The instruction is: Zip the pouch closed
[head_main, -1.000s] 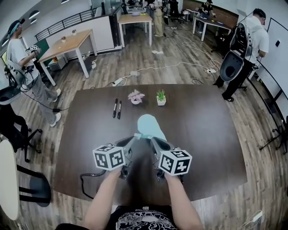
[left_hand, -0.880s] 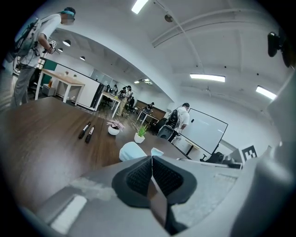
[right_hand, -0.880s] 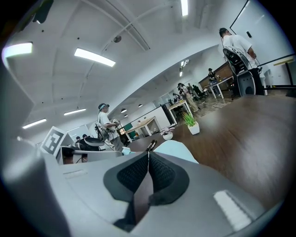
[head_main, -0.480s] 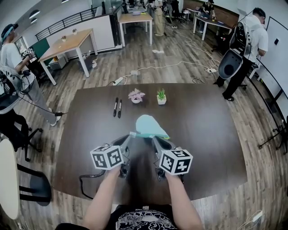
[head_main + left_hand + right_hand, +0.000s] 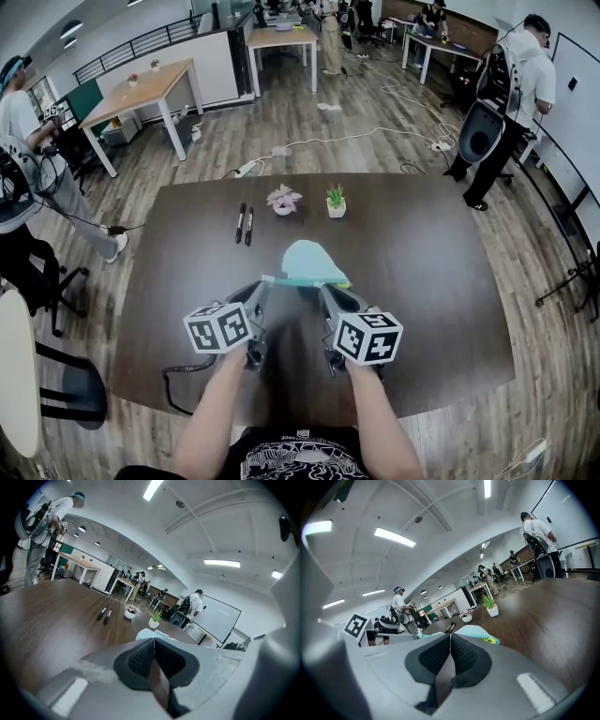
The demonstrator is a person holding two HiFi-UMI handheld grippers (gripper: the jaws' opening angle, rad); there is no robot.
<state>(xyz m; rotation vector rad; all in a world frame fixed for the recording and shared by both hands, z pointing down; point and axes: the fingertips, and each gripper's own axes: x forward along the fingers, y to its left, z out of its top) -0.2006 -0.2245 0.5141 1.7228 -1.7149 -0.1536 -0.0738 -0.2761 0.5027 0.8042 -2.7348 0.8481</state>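
Overhead, head view: two bare forearms reach forward side by side over the dark table (image 5: 441,281). The left gripper (image 5: 264,281) and right gripper (image 5: 323,289) angle inward to the near edge of the light-blue pouch (image 5: 309,260), which lies mid-table. The marker cubes hide both hands.

Left gripper view: jaws pressed together, with the pouch (image 5: 146,633) just past their tips. The pinch itself is hidden.

Right gripper view: jaws likewise closed. The pouch (image 5: 476,631) is largely cut off behind them.
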